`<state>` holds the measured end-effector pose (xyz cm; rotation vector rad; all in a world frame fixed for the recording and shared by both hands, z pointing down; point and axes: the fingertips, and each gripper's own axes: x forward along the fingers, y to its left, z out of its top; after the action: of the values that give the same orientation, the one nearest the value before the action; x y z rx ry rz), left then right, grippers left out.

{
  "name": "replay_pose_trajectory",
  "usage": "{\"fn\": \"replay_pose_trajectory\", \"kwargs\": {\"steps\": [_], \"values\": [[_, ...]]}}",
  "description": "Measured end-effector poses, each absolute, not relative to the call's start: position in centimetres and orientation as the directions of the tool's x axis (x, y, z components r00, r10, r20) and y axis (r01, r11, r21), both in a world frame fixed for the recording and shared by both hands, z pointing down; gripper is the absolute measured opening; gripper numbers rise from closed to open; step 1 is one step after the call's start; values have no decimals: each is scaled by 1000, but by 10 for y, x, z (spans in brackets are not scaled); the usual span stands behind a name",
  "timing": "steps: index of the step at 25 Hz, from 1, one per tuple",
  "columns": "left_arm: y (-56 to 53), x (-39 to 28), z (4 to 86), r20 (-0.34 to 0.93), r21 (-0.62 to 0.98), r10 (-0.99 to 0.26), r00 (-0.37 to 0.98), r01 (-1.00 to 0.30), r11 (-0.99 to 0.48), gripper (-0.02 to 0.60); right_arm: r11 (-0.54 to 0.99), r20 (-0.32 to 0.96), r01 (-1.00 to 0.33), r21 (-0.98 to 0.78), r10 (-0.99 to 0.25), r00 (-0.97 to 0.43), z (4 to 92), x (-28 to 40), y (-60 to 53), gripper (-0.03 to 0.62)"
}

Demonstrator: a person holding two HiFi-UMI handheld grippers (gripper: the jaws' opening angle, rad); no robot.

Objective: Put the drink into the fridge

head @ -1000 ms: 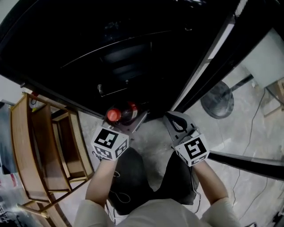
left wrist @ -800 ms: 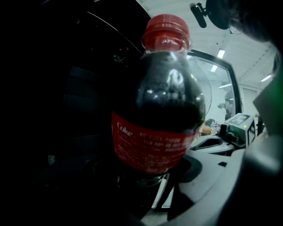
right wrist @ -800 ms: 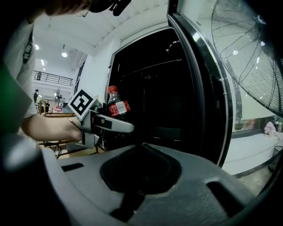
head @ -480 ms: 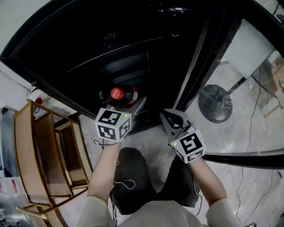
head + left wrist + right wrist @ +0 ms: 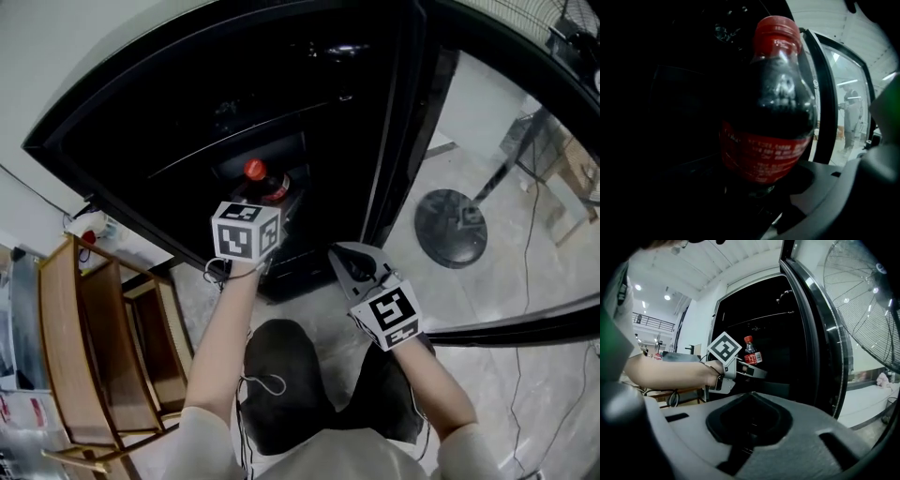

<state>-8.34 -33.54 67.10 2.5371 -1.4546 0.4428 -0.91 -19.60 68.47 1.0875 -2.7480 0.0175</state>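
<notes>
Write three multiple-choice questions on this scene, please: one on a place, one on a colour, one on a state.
1. Where is the bottle?
A. in the left gripper, at the fridge
B. on a kitchen counter
C. in a shopping bag

2. What colour is the bottle's cap?
A. blue
B. red
C. white

3. How is the fridge door?
A. shut
B. taken off
C. open

Answers:
1 A: the left gripper view shows the bottle clamped, with the dark inside of the fridge behind it.
2 B: the cap is red in every view.
3 C: the door stands swung aside, so the inside is exposed.
</notes>
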Motion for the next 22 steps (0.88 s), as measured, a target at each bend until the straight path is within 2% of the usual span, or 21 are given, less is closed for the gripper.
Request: {"fn": "replay_pose_trajectory", "kwargs": {"steps": [13,22], "values": [[-371,-94,721,535,1,-717,447,-849,-528,306,717,177,-693,76,-694,-698,676,-4,-188,0],[-377,-96,734,598,-7,-685,415,-853,-523,308,714,177,-695,83,-697,-695,674,-3,-187,0]]}}
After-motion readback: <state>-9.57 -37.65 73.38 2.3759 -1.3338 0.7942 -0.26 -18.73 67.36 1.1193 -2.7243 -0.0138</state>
